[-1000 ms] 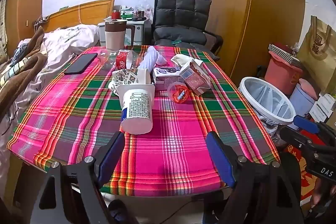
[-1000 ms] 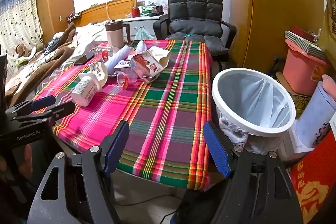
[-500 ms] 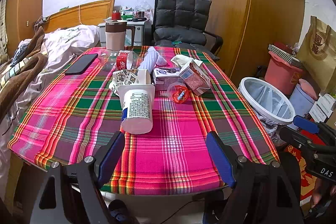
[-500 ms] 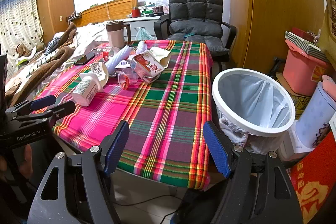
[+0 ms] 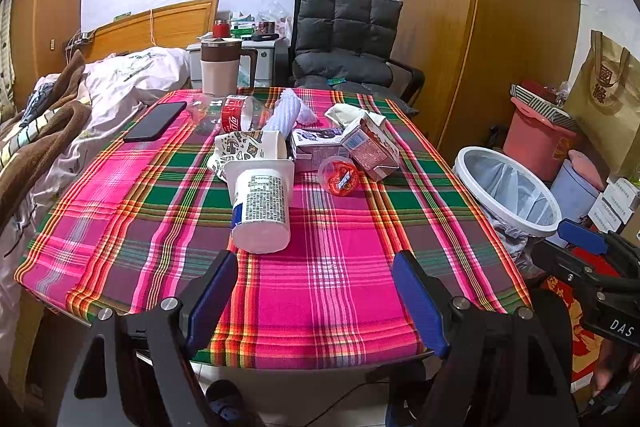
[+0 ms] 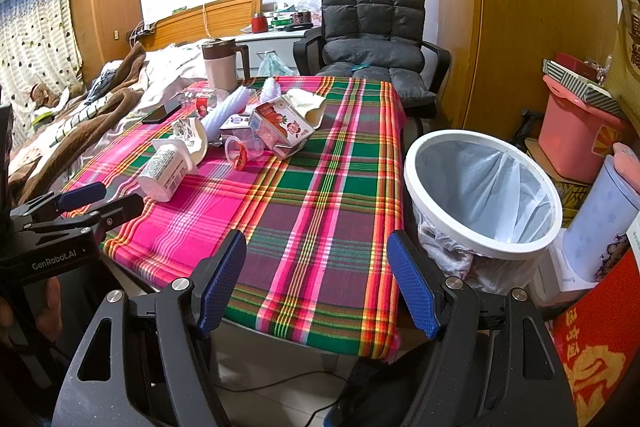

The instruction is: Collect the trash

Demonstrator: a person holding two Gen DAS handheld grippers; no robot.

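left gripper (image 5: 316, 297): jaws held wide apart, nothing between them, at the near table edge.
right gripper (image 6: 316, 279): jaws likewise spread and unloaded, beside the bin.
trash: a yogurt tub (image 5: 260, 205) is seen lying on the plaid tablecloth (image 5: 328, 287), ahead of a clear cup (image 5: 339, 175) and milk carton (image 5: 370, 149).
left view only: the phone (image 5: 156, 121) is shown whole.
right view only: the white bin (image 6: 482, 195) liner is seen open, just off the table's right side.

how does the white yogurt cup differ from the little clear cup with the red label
The white opaque yogurt cup is larger and nearer the table's front edge; the small clear plastic cup with the red label is see-through and sits beside the pink carton. Both lie tipped on the plaid tablecloth.
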